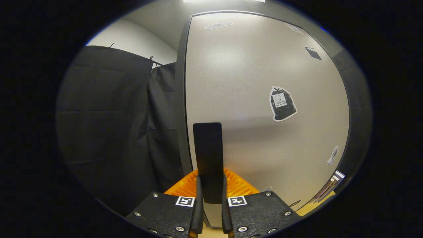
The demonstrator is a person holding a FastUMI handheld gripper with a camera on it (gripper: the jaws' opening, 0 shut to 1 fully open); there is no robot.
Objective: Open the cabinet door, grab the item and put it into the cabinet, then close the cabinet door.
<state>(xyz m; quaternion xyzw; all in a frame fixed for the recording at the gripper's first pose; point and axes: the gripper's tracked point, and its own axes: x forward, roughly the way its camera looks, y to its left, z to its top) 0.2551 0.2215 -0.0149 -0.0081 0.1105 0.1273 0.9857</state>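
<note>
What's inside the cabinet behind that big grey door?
The cabinet door hides whatever is inside. On its front are a bag sticker and a dark handle, which the gripper has both fingers clamped on.

The gripper view rides on the gripper (210, 201) and looks forward along its two fingers (199, 211), which stand close either side of the dark handle (207, 158) of the cabinet door (264, 99); the camera faces that door almost square on and sits very near it, so the pale panel bulges with the fisheye and takes up most of what lies ahead. To the hinge-less side of the door, past its dark edge (181, 99), the lens also takes in the black cloth wall (109, 125) and a strip of pale room wall (132, 38) above it; only this one view is given.
</note>
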